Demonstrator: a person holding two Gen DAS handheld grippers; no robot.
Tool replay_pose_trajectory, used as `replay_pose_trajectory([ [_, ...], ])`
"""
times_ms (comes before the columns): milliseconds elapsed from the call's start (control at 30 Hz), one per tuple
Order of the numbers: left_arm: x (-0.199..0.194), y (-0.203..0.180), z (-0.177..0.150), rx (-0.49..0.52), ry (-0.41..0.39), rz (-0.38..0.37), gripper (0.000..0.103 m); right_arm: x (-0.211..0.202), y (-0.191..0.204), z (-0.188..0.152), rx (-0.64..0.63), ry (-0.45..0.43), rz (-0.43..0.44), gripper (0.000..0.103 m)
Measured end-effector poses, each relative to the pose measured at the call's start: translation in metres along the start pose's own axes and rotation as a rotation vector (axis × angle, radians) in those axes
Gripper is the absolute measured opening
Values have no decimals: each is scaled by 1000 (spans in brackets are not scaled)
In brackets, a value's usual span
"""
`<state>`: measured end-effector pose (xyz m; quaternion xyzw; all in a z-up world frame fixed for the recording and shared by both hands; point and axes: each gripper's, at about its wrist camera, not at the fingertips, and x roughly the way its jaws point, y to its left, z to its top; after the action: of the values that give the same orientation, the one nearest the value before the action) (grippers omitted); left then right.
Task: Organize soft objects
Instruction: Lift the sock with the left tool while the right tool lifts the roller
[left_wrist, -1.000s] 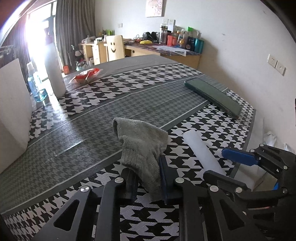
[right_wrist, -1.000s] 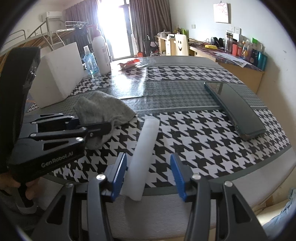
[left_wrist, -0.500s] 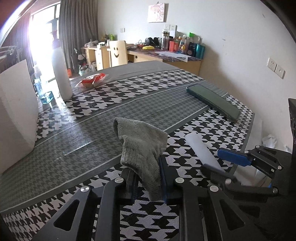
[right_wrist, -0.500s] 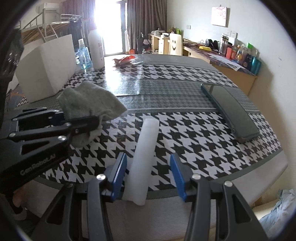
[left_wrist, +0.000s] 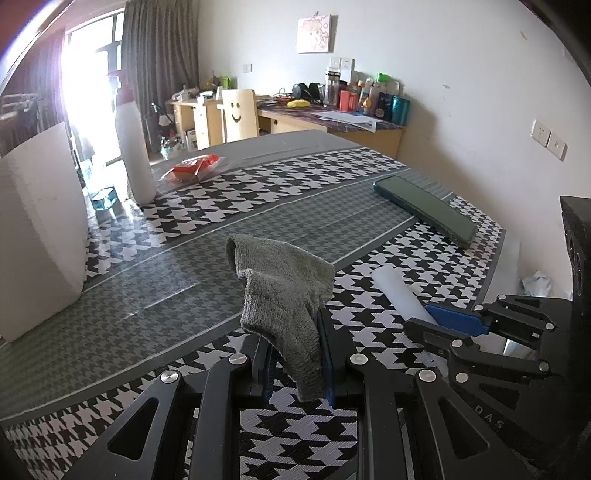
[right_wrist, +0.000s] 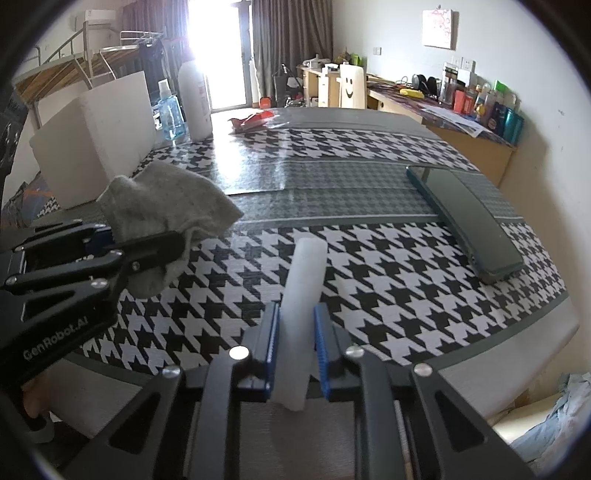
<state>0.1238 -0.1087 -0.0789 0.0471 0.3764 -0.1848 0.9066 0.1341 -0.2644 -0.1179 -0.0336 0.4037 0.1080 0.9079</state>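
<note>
The left claw (left_wrist: 295, 363), low in the middle of the left wrist view, is clamped on a grey sock (left_wrist: 284, 291) that stands up between its pads, lifted off the houndstooth surface (left_wrist: 221, 206). In the right wrist view the right claw (right_wrist: 295, 345), bottom centre, is closing, its blue pads (right_wrist: 271, 339) pressing a white foam roll (right_wrist: 301, 295) that lies toward the near edge of the surface, right of the sock

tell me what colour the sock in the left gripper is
Grey; the sock shows best in the left wrist view.
</note>
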Motion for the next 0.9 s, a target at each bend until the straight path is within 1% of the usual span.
replay_pose_trajectory([
  [200,-6,4,0,-8,-13,15,22,-3,0,3,-5,-10,22,22],
  [633,-15,3,-3,-6,-34,12,22,-13,0,5,-8,-41,26,22],
  [900,-22,5,-4,-4,-54,31,22,-15,-1,9,-2,-52,36,22],
])
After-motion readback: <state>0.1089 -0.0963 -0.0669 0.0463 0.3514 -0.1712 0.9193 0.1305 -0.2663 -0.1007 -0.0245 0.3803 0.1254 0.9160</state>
